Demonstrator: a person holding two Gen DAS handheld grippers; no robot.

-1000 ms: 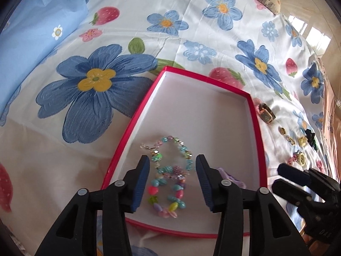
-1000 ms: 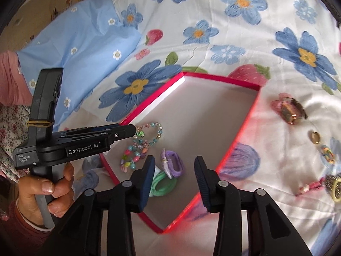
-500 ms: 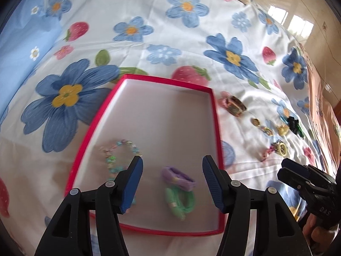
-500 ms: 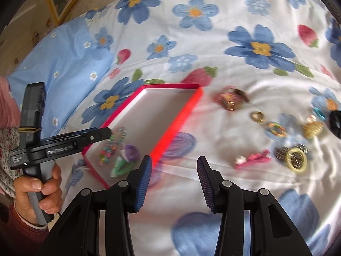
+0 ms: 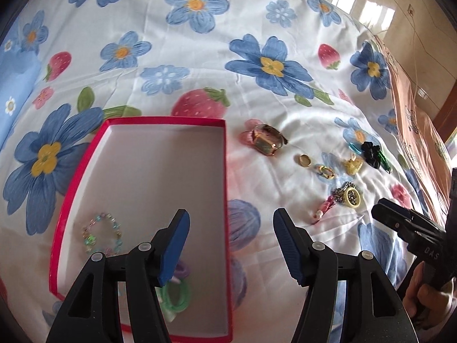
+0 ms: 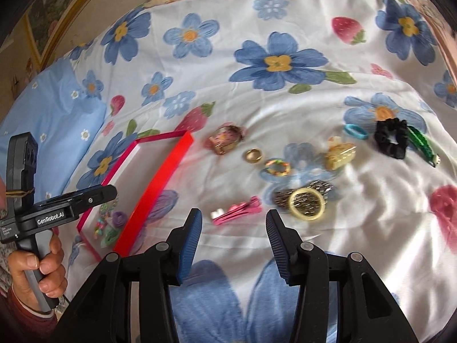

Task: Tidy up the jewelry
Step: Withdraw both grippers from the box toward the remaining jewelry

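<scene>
A red-rimmed box lies on the flowered bedsheet and holds a beaded bracelet, a purple hair tie and a green hair tie. My left gripper is open and empty above the box's right edge. My right gripper is open and empty, just in front of a pink hair clip and a yellow ring on a metal chain. Further off lie a watch, a gold ring, a multicoloured ring and a yellow claw clip.
A black scrunchie, a teal hair tie and a green clip lie at the far right. A blue pillow lies to the left of the box. The bed's right edge meets a pink cloth.
Both grippers have swung right, away from the box's inside toward the loose jewelry on the sheet. The left gripper has opened a little wider. Nothing was picked up.
</scene>
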